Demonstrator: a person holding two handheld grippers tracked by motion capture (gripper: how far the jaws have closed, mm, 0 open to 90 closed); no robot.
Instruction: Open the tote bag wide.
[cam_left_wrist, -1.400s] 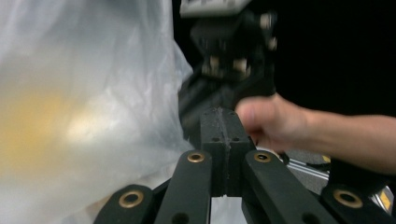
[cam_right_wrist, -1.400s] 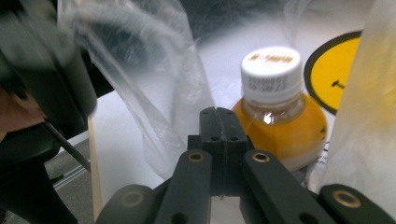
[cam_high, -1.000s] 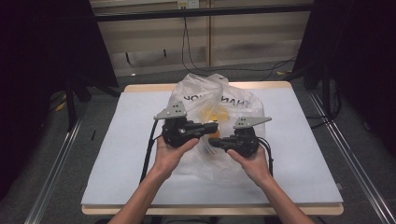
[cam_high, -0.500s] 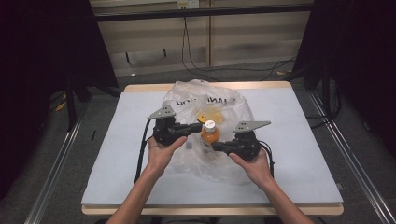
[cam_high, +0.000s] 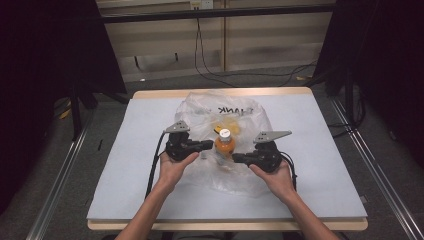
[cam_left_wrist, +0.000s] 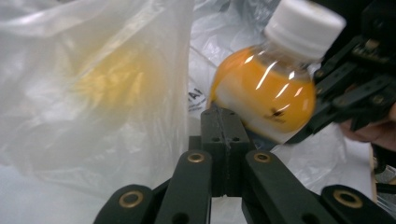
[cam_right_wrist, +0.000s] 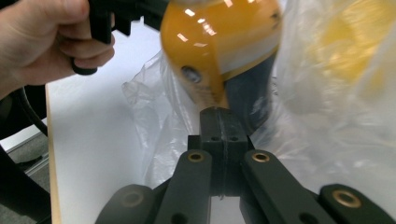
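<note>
Plastic bag (cam_high: 227, 112) – one | orange bottle (cam_high: 224, 145) – one | left gripper (cam_high: 209, 145), right gripper (cam_high: 236, 159) – jaws pressed together

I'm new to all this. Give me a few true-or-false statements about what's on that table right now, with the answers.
1. The bottle holds orange liquid. True.
2. The bottle's cap is red. False: it is white.
3. The left gripper has its jaws spread wide. False: they are shut together.
4. The plastic bag is clear, with dark lettering. True.
5. The bottle lies at the table's far right edge. False: it stands upright near the middle, between the left gripper and the right gripper.
</note>
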